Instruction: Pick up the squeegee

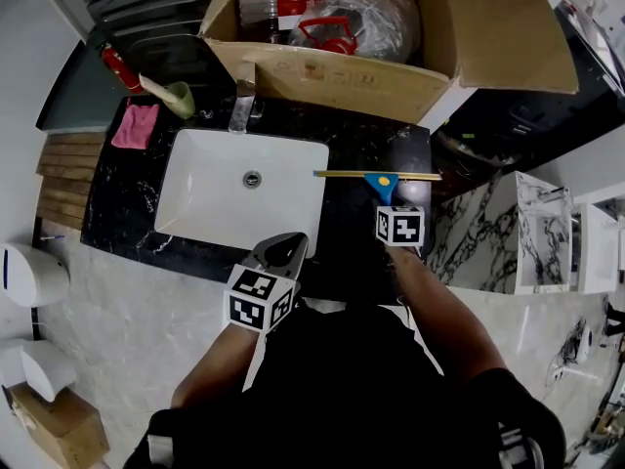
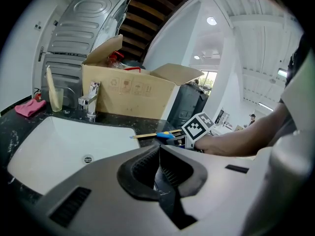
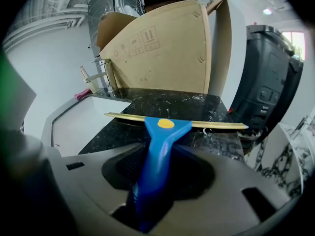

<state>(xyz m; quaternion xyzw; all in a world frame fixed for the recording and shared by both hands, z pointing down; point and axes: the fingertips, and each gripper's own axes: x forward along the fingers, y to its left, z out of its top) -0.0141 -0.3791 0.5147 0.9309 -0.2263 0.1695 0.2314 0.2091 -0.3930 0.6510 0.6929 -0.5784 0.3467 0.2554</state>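
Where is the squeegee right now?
Head view, right of centre: the squeegee lies on the black counter right of the sink, before the cardboard box, its blue handle between the right gripper's open jaws.

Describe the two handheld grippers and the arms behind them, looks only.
The left gripper and right gripper are alike: smooth grey moulded shells tapering to two jaws lined with black ribbed pads. Each carries a white cube printed with black square markers. No cables show. The person wears a black top, and the forearms are uncovered.
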